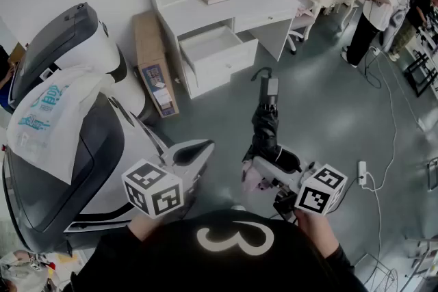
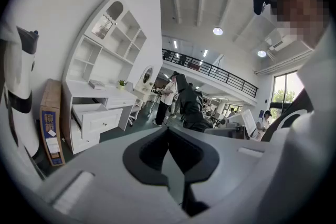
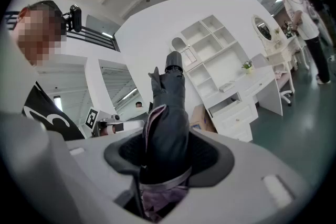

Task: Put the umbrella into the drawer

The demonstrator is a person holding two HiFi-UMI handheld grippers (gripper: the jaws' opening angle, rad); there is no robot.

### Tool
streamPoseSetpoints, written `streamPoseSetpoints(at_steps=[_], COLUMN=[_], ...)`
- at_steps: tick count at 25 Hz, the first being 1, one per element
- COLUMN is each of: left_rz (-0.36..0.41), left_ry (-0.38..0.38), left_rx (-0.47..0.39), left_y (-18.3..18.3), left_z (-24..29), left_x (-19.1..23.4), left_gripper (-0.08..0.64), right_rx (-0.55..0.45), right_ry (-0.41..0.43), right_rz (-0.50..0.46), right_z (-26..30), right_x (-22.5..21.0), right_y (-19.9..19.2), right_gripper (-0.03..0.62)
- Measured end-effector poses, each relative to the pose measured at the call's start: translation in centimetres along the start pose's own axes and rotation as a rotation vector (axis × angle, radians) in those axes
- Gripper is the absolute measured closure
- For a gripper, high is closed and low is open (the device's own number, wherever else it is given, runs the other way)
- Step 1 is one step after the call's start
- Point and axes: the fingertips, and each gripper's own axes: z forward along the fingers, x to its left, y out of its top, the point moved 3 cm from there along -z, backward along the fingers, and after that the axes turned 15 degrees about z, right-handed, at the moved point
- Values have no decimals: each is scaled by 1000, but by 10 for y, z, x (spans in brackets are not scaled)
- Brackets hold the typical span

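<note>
Head view: the right gripper (image 1: 263, 171) clamps the folded umbrella (image 1: 265, 121), which points toward the open drawer (image 1: 217, 51), well apart from it.
Left gripper view: the left gripper (image 2: 169, 150) has its jaws pressed together, nothing between them.
Right gripper view: the jaws pinch the umbrella.

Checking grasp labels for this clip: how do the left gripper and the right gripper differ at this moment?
Load: the right gripper is clamped on the folded dark umbrella, while the left gripper holds nothing.
Jaws: the left gripper's jaws meet at the tips; the right gripper's stand apart around the umbrella.
Shared: both carry a marker cube, and the open drawer of the white desk shows in each gripper's view.
</note>
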Motion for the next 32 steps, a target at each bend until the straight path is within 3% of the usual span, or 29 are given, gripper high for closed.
streamPoseSetpoints(at_steps=[23,32], left_rz=[80,62], left_ry=[-24,-21], left_rx=[0,10], left_y=[21,14], left_z=[106,125], left_x=[-73,-68], left_gripper=[551,551], right_rx=[3,17], right_ry=[15,-10], right_rz=[-36,-42], right_z=[-87,-95], right_x=[-67,-90], right_y=[47,50], right_gripper=[364,364])
